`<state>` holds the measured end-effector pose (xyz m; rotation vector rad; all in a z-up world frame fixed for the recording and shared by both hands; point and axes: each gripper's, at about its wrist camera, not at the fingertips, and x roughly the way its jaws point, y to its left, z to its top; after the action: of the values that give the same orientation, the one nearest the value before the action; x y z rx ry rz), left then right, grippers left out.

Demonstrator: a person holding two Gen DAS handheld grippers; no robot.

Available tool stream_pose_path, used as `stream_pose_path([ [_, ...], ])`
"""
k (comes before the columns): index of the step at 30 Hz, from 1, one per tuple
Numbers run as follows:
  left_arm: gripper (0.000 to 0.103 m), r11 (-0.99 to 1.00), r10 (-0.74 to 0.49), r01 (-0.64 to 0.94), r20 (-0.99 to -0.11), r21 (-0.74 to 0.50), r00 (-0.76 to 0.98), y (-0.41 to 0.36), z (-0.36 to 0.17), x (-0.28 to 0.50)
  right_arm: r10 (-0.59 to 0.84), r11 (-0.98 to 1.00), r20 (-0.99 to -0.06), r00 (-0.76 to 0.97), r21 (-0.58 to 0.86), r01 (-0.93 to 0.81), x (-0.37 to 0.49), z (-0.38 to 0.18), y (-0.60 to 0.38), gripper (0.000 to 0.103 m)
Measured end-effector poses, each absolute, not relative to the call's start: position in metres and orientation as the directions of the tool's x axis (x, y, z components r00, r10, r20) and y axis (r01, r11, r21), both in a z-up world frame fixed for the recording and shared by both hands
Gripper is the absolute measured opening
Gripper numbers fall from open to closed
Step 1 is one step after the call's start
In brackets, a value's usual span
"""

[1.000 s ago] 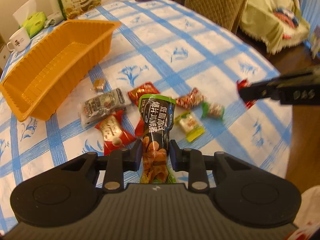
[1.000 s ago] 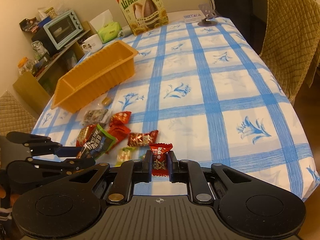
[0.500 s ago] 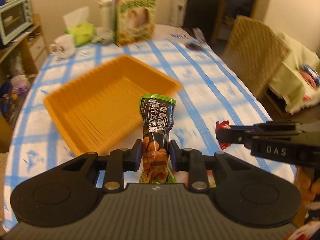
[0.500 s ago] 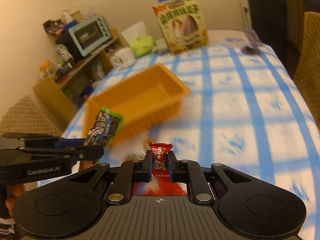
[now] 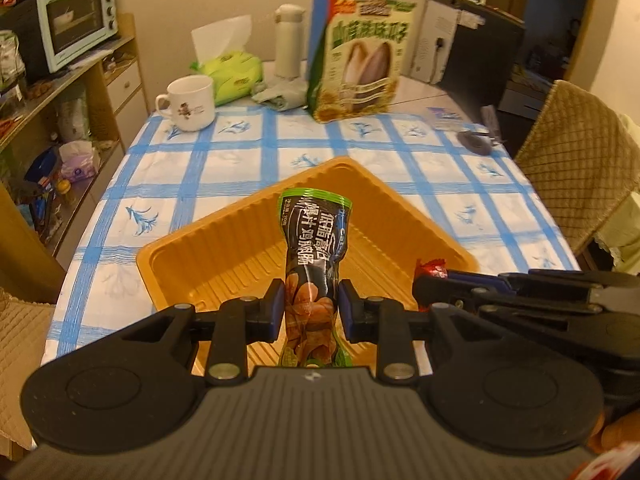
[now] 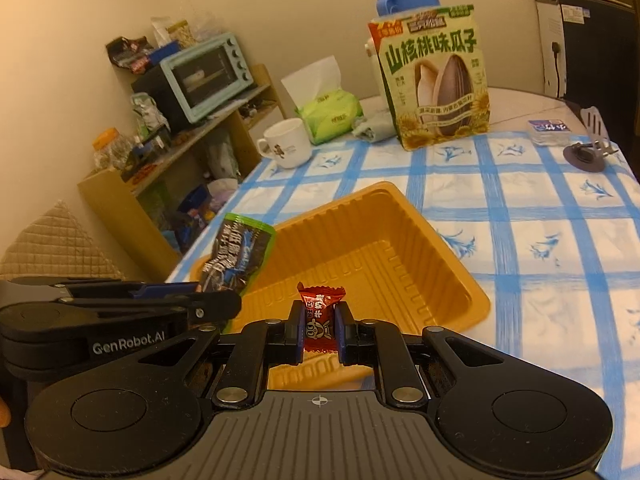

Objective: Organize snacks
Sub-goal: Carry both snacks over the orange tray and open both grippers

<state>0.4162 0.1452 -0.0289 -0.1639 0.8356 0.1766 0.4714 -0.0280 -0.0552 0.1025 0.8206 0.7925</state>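
While poised over the orange tray [image 5: 224, 240] on the counter [image 5: 224, 160], keep left gripper [image 5: 311, 314] jaws clamped on the dark snack pouch [image 5: 314, 248], right gripper [image 6: 319, 330] jaws on the red candy [image 6: 320, 312]; lower inside the walls, then part gently.

You're in a home dining room: a table under a blue-checked tablecloth [image 5: 224, 168], a mug [image 5: 190, 103] and tissue pack [image 5: 232, 72] at 11 o'clock, a toaster oven [image 5: 74, 20] on a cluttered shelf at 10, a quilted chair [image 5: 576, 160] at 2.
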Motion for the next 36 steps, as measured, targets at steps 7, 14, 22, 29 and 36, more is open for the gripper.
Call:
stream_pose_path([
  [7,0.026,0.966,0.091,-0.246,-0.787,-0.079,0.61,0.161,-0.056,0.442,0.635,0.743,-0.66,0.402,0.378,-0.553,0.499,-0.081,-0.009,0.015],
  [14,0.026,0.966,0.066,-0.243,-0.819,-0.091,0.569,0.166,-0.081,0.455,0.609,0.762,-0.689,0.393,0.37,-0.532,0.511,-0.094,-0.002,0.015],
  [22,0.026,0.964,0.041,-0.243,-0.845,-0.106,0.533,0.172,-0.099,0.462,0.593,0.773,-0.706,0.388,0.364,-0.52,0.519,-0.101,0.005,0.016],
  [29,0.03,0.965,0.021,-0.232,-0.838,-0.126,0.545,0.178,-0.096,0.453,0.59,0.776,-0.709,0.386,0.368,-0.512,0.519,-0.1,0.006,0.016],
  [36,0.031,0.967,0.023,-0.223,-0.825,-0.126,0.564,0.185,-0.088,0.438,0.589,0.777,-0.71,0.386,0.365,-0.513,0.516,-0.099,0.008,0.016],
])
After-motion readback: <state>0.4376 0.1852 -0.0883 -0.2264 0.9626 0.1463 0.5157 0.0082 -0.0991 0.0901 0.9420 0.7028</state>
